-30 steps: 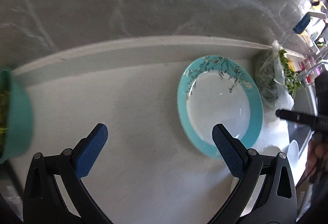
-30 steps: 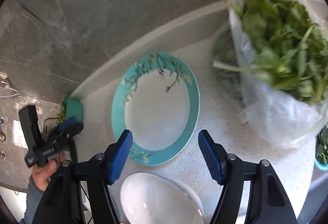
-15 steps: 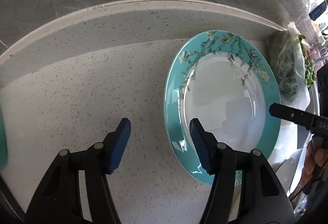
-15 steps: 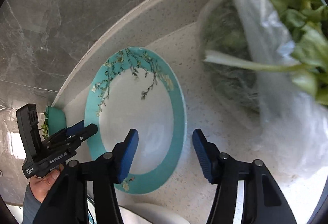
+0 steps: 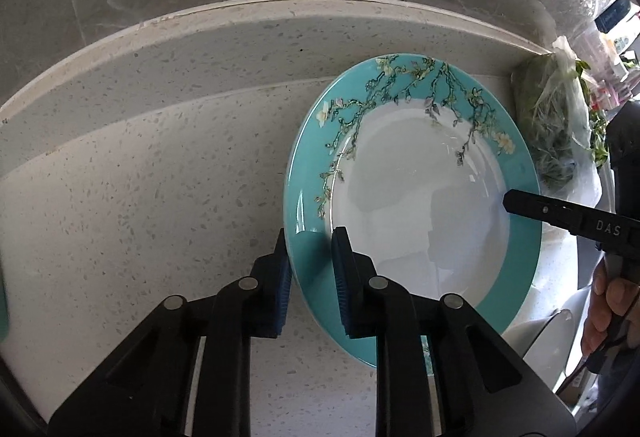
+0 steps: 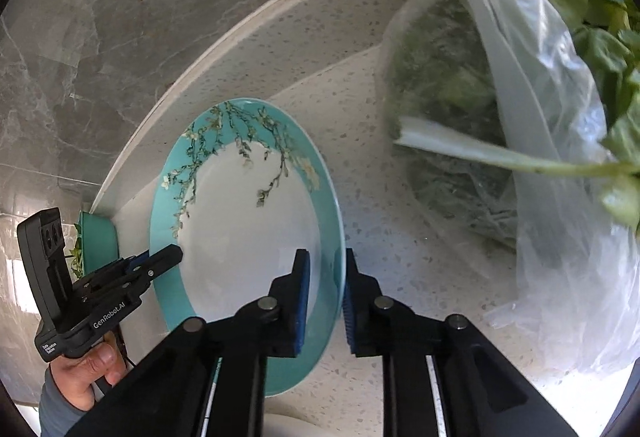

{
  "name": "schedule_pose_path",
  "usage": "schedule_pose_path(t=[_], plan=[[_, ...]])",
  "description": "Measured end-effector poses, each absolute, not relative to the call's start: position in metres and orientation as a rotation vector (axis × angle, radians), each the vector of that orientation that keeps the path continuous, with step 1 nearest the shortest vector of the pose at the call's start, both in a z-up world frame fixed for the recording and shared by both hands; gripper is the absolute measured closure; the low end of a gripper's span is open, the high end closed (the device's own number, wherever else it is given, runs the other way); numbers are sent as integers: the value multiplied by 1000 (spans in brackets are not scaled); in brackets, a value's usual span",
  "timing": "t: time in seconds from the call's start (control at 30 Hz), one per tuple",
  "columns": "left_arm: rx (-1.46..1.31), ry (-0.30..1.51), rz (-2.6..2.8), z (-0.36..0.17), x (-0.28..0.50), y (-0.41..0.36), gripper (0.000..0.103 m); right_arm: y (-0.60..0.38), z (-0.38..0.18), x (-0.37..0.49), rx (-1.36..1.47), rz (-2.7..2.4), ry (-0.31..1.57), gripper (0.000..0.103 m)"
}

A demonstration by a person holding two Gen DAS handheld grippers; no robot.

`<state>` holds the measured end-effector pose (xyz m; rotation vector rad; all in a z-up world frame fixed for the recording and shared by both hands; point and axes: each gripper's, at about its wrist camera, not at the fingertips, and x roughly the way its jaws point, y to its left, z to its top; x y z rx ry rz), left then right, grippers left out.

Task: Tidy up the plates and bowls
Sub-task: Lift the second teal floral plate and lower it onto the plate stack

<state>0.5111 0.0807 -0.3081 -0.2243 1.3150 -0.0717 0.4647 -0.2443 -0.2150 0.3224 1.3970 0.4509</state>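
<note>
The teal-rimmed plate (image 5: pixel 420 197) lies on the speckled table (image 5: pixel 140 197) near its back edge. The left claw (image 5: pixel 310 265) has just closed onto the plate's left rim; the right claw (image 6: pixel 324 289) has just closed onto the opposite rim, apparently pinching it. A bag of greens (image 6: pixel 500 117) sits just beside the plate.

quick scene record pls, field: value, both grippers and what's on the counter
left gripper: jaws just closed, shut on plate's left rim
right gripper: jaws just closed, shut on plate's right rim
plate: teal rim, blossom pattern, white centre, empty, on the counter
counter: speckled pale stone, raised ledge behind
bag of greens: clear plastic, right of plate
white dish: partly seen near plate, type unclear
</note>
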Motion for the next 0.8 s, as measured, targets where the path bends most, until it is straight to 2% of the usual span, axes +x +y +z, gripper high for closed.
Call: schedule_pose_path(t=[0.1, 0.8], plan=[[-218, 1313, -71, -308, 511, 81, 86, -243, -215, 466, 293, 450, 1397, 89], [-214, 1257, -18, -277, 479, 84, 86, -232, -192, 450, 222, 500, 1329, 90]])
